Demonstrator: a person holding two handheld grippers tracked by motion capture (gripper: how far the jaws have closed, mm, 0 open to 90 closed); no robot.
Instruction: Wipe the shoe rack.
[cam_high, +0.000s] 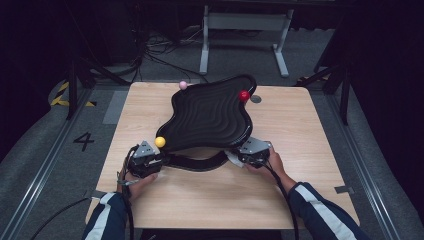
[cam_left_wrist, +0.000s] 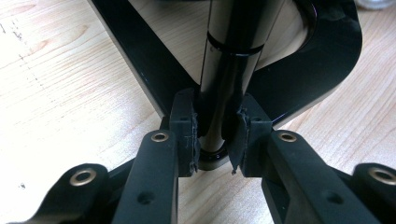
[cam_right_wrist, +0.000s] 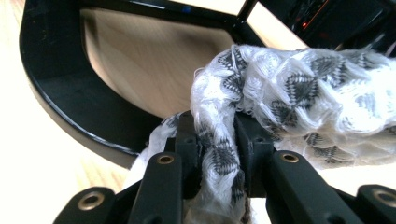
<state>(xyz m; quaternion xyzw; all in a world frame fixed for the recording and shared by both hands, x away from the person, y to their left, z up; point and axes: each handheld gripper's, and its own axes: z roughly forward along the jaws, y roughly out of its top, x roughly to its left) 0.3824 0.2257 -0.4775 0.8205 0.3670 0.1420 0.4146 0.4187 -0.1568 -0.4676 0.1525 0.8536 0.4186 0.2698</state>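
A wavy-edged black ribbed plastic tray top (cam_high: 210, 117) stands raised on a glossy black post (cam_left_wrist: 229, 70) above a curved black base frame (cam_high: 197, 162), in the middle of the light wooden table (cam_high: 300, 130), nearer its near edge. The left gripper (cam_high: 159, 159) has its jaws clamped on the post just above the foot, the pads (cam_left_wrist: 187, 135) pressing either side of it in the left gripper view. The right gripper (cam_high: 239, 156), beside the tray's near right corner, has its jaws closed on a bunched white-and-grey patterned woven cloth (cam_right_wrist: 299, 98), which bulges out just above the base frame in the right gripper view. A yellow ball (cam_high: 160, 142) caps the tray's near left tip, a red ball (cam_high: 244, 95) sits at its far right tip, and a pink ball (cam_high: 183, 85) at its far left tip, near the table's far edge. A small grey disc (cam_high: 256, 99) lies on the table just right of the red ball.
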